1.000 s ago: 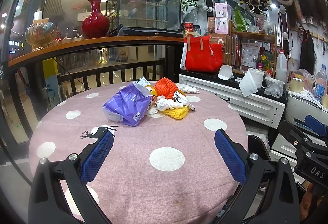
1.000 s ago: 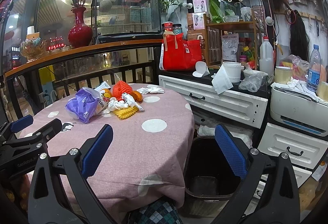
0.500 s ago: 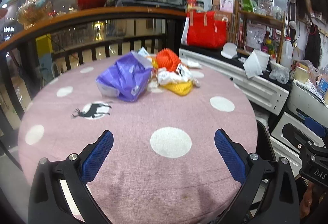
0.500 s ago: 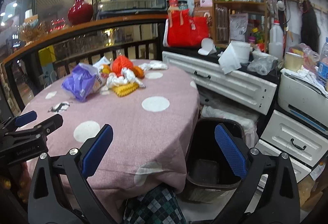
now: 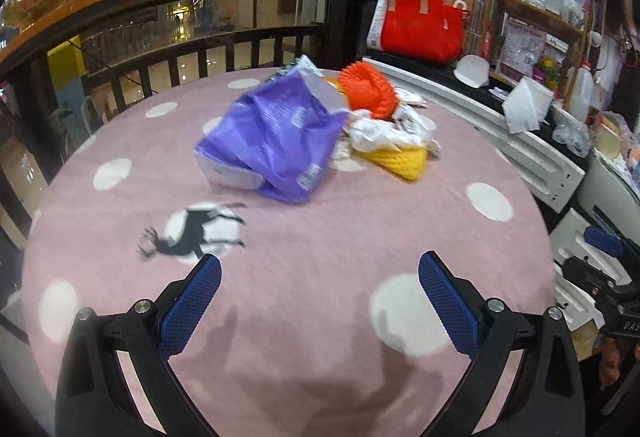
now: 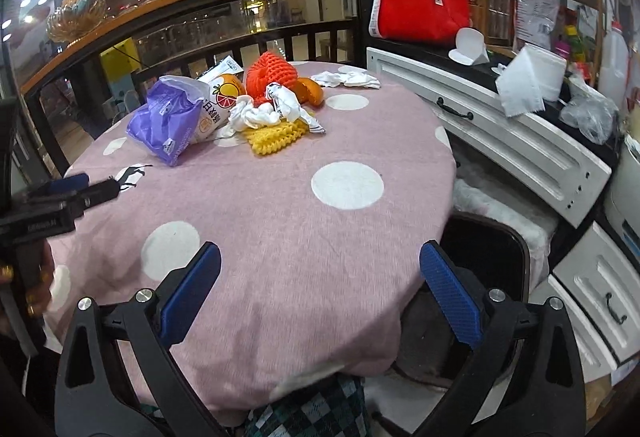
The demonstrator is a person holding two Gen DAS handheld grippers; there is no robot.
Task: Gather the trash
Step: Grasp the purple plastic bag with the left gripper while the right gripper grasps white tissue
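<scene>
Here, the left gripper (image 5: 319, 289) is held above the near part of the pink spotted table (image 5: 320, 237), its 2 fingers wide apart and empty. The right gripper (image 6: 320, 279) is likewise spread open, with nothing held. The trash is heaped at the table's far side: a purple bag (image 5: 276, 141), an orange net (image 5: 366, 89), crumpled white paper (image 5: 380, 133) and a yellow net (image 5: 404, 159). A dark bin (image 6: 484, 261) is seen beside the table.
</scene>
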